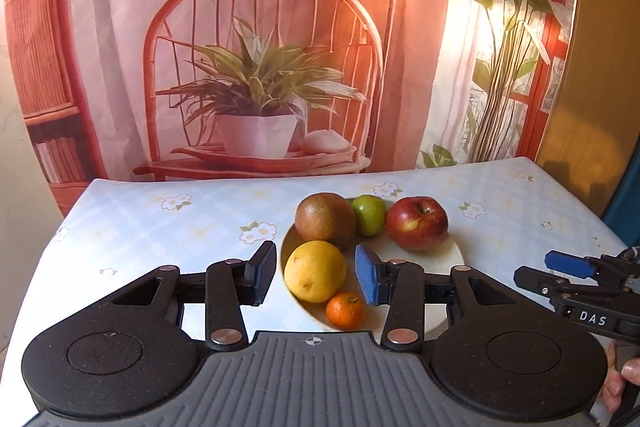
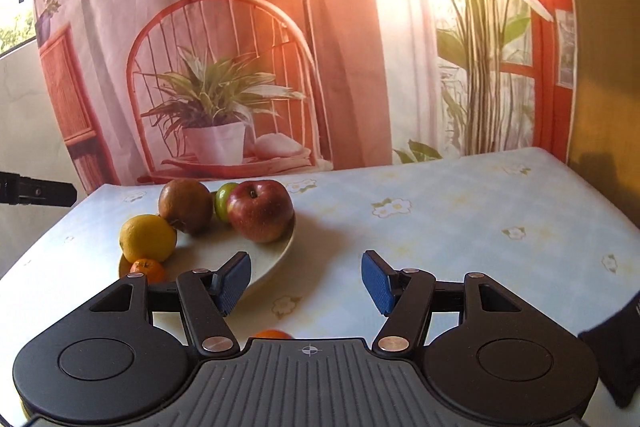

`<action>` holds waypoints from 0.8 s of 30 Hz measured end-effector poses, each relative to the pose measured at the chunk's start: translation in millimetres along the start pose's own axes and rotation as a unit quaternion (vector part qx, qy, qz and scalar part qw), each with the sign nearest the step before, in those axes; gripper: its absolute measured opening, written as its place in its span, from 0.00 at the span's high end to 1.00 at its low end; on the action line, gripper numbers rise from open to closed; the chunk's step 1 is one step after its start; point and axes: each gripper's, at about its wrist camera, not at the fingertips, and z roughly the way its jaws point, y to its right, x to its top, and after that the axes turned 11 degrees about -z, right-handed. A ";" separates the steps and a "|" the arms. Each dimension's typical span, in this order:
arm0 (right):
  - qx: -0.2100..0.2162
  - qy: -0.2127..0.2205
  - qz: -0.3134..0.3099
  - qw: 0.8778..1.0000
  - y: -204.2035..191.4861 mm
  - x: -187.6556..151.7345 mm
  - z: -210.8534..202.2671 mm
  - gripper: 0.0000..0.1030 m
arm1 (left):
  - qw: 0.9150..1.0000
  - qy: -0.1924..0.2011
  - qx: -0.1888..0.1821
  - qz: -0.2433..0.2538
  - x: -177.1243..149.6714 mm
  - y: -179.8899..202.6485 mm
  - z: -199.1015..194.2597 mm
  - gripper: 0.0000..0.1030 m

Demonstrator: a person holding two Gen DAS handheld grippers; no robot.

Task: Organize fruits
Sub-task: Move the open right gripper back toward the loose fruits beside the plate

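A pale plate on the flowered tablecloth holds a brown fruit, a small green fruit, a red apple, a yellow citrus and a mandarin. My left gripper is open just in front of the plate. The yellow citrus shows between its pads with gaps on both sides. My right gripper is open over bare cloth to the right of the plate, nothing between its fingers. A second orange fruit peeks out under it, mostly hidden.
A printed backdrop hangs behind the table's far edge. In the left wrist view the right gripper reaches in from the right, a hand below it. The tablecloth stretches to the right of the plate.
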 end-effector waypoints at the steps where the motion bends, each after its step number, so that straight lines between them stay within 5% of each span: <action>1: -0.001 0.002 0.006 1.000 -0.6 -4.6 -4.9 0.44 | 1.000 0.002 0.002 0.000 -2.9 -1.5 -4.0 0.56; 10: -0.013 0.014 0.026 0.999 -4.3 -35.6 -31.6 0.44 | 0.999 0.019 0.019 -0.022 -30.9 -9.7 -36.1 0.54; 24: -0.013 0.007 0.028 1.000 -9.1 -43.7 -40.6 0.44 | 0.997 -0.017 0.027 -0.067 -63.0 -27.9 -49.1 0.54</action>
